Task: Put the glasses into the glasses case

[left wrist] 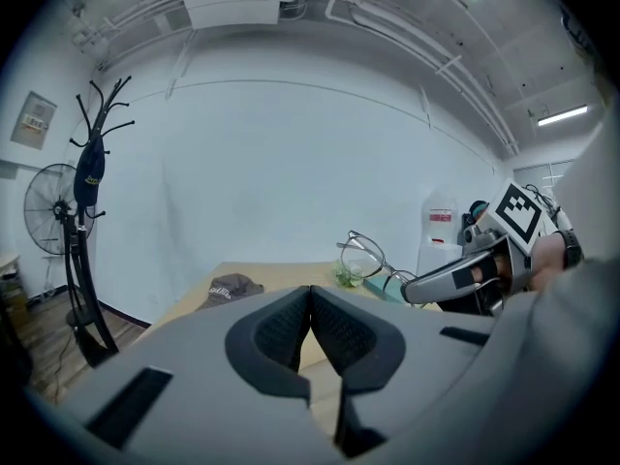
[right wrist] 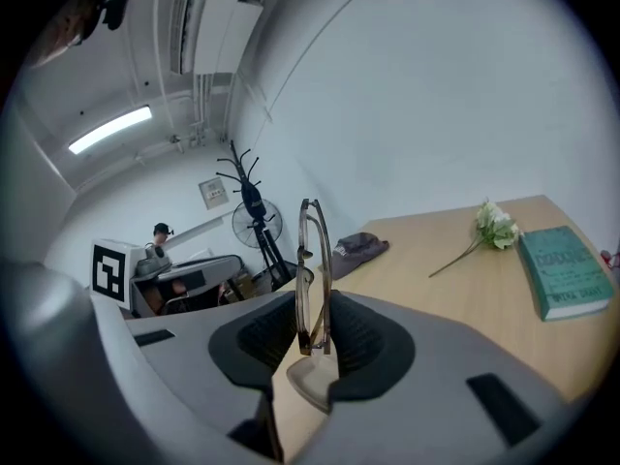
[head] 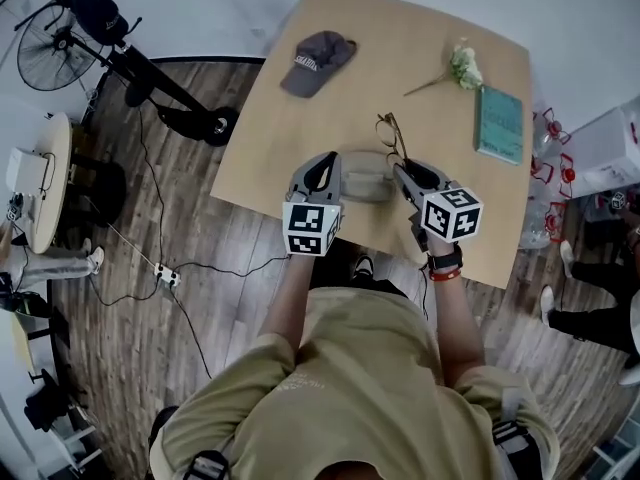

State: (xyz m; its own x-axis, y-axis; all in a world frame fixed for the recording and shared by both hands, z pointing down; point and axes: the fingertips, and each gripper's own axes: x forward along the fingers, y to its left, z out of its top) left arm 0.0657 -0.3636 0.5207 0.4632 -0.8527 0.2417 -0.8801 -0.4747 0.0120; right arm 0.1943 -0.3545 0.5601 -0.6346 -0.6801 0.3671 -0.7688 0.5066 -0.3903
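Gripping folded glasses (right wrist: 312,260) upright in its jaws, the right gripper (right wrist: 312,335) hovers mid-frame beside a grey glasses case (head: 365,184) on the table's (head: 300,133) near edge; the left gripper (left wrist: 310,303), jaws closed together, sits just left of the case.

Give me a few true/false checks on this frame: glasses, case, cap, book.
1. The right gripper is shut on the glasses. True.
2. The glasses are inside the glasses case. False: they are held up outside the case, which sits on the table between the two grippers.
3. The cap lies on the floor. False: it lies on the table, towards its far left corner.
4. The teal book lies on the table beside the flower. True.
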